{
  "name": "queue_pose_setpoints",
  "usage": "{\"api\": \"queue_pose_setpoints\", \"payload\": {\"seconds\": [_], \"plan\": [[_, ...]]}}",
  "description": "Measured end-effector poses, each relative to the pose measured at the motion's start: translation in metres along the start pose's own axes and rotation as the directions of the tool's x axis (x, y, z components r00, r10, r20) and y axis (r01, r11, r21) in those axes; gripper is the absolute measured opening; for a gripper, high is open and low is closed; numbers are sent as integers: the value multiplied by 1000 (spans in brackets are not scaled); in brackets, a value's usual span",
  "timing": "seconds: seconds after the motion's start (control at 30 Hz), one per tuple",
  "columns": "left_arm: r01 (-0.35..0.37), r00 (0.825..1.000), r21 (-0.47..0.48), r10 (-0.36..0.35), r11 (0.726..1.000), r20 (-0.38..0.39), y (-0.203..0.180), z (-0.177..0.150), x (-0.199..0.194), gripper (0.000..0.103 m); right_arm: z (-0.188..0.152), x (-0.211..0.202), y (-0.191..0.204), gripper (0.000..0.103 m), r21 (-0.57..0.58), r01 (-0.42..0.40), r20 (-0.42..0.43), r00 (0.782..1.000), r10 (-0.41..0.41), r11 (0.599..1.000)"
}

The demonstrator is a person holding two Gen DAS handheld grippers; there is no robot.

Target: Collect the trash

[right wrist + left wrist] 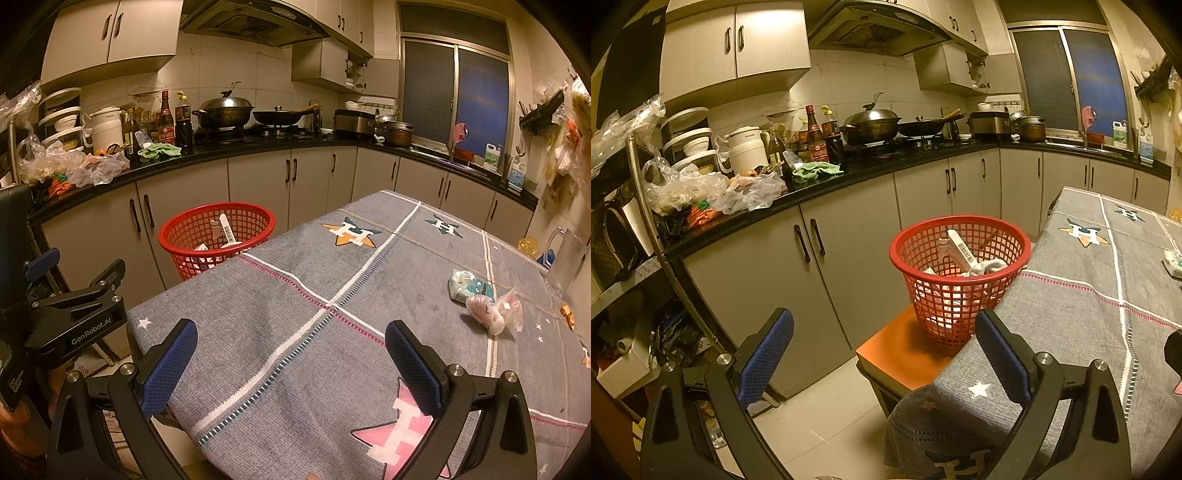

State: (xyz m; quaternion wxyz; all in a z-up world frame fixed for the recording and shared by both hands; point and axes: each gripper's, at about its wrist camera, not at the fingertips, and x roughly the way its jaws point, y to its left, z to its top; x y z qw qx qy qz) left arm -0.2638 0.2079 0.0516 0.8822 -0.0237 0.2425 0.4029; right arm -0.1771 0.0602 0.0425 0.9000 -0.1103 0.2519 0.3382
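At the far left of the right wrist view, the left gripper (40, 266) hangs off the table's corner, its blue-padded tongs spread apart and empty. Next comes the red plastic lattice basket (218, 236), standing on an orange stool (905, 350) just beside the table edge and already holding white scraps, one with a barcode. The table itself, under a grey woven cloth with star-and-H patches (295, 295), fills the middle. The right gripper (291, 363) hovers low over its near end, tongs likewise released, nothing between them. Well to the right lie the remaining pieces: a crumpled pale-blue printed wrapper (467, 288) touching a crumpled clear plastic bag with pinkish contents (495, 312). Both look featherlight, soft and crinkly (likely slippery film), so a pinch on a raised fold or bunched crest should hold better than a flat edge.
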Motion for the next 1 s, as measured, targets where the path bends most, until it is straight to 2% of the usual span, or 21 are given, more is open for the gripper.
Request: {"api": "queue_pose_setpoints", "payload": {"seconds": [0.83, 0.93, 0.97, 1.0], "plan": [[-1, 1000, 9, 1, 1000, 7, -5, 2, -3, 98, -5, -5, -7, 103, 23, 11, 0, 1000, -11, 1000], [35, 999, 49, -35, 998, 13, -17, 10, -5, 98, -6, -10, -24, 103, 65, 45, 1, 999, -45, 997], [52, 999, 60, -53, 997, 14, -22, 14, -6, 98, -7, -11, -37, 103, 86, 78, -9, 997, -78, 993], [101, 995, 77, -102, 992, 8, -31, 18, -8, 98, -8, -13, -46, 103, 104, 104, -16, 995, -103, 989]]}}
